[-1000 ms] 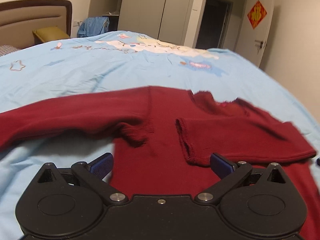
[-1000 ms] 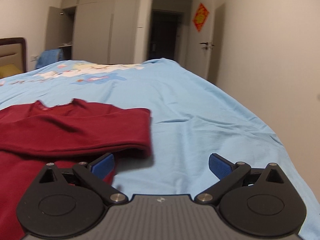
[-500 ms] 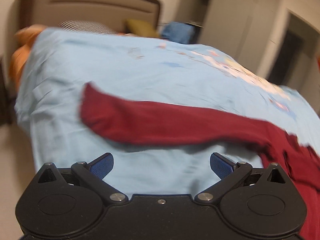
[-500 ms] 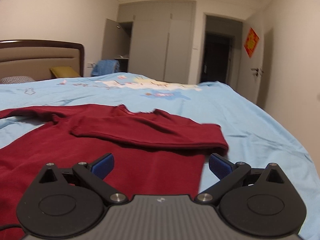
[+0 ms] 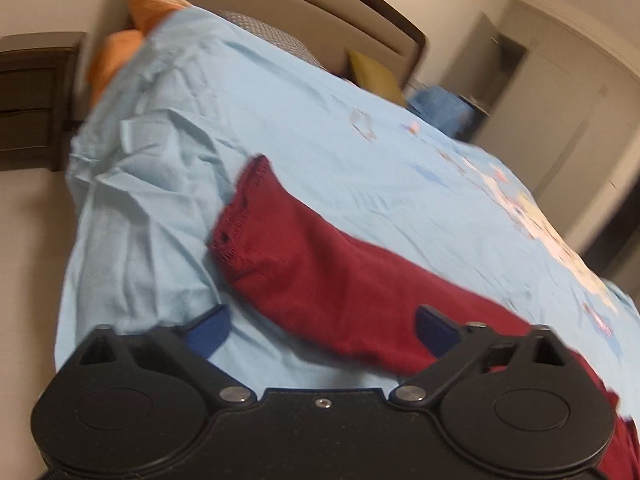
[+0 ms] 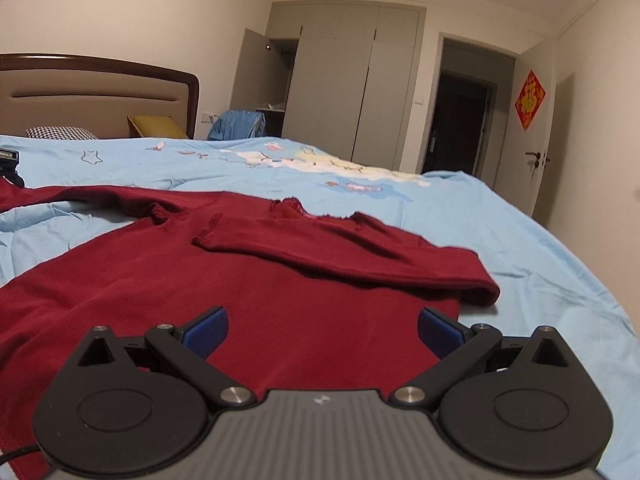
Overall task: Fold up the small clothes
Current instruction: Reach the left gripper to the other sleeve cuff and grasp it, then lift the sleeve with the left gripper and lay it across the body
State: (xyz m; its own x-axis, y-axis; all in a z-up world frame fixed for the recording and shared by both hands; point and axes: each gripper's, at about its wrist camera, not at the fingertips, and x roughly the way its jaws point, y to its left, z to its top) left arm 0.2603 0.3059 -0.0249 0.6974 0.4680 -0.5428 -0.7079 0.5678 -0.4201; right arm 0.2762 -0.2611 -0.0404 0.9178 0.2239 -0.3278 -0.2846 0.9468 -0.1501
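The left gripper [image 5: 322, 326] stood wide and empty, the red sweater [image 6: 248, 280] sleeve's cuff [image 5: 244, 220] ahead of it, seemingly flat. Best pinch the cuff edge squarely. The right gripper [image 6: 322, 326] hovered wide over the body.

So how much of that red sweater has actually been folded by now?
One sleeve already lies folded across the red sweater. The left claw is open over the other sleeve, which stretches out flat on the blue bedsheet. The right claw is open above the body. That sleeve and the body folds remain.
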